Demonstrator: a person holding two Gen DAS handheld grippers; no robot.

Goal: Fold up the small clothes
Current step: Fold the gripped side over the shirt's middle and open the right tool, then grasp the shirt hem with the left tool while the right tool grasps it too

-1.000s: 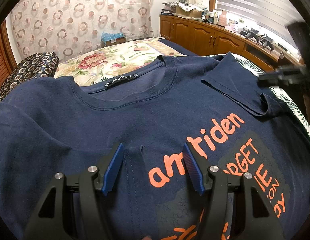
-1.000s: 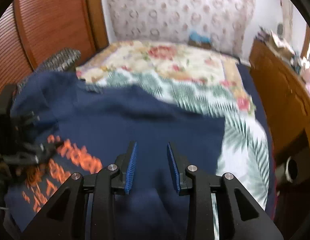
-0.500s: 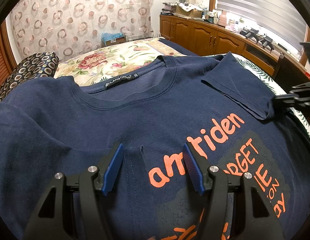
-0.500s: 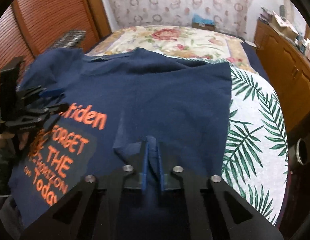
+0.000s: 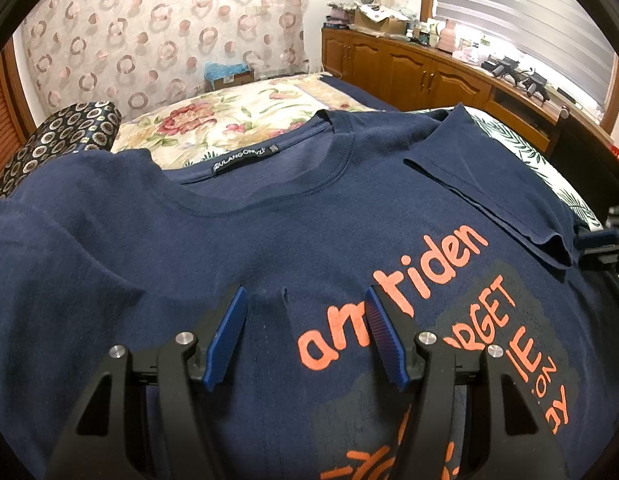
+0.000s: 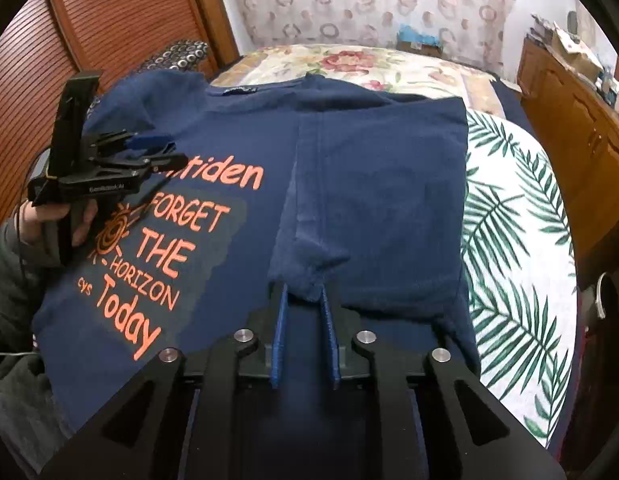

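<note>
In the left wrist view, the left gripper (image 5: 305,336) hovers low over the chest of the navy T-shirt (image 5: 237,248), its jaws wide apart and holding nothing, as it was half a second ago. The shirt lies on the bed (image 5: 245,120), collar toward the headboard end.

In the right wrist view, the right gripper (image 6: 305,334) has its jaws slightly parted around the folded sleeve's edge; earlier they were pressed together. Wooden cabinets (image 6: 569,120) stand along the bed's right side.
</note>
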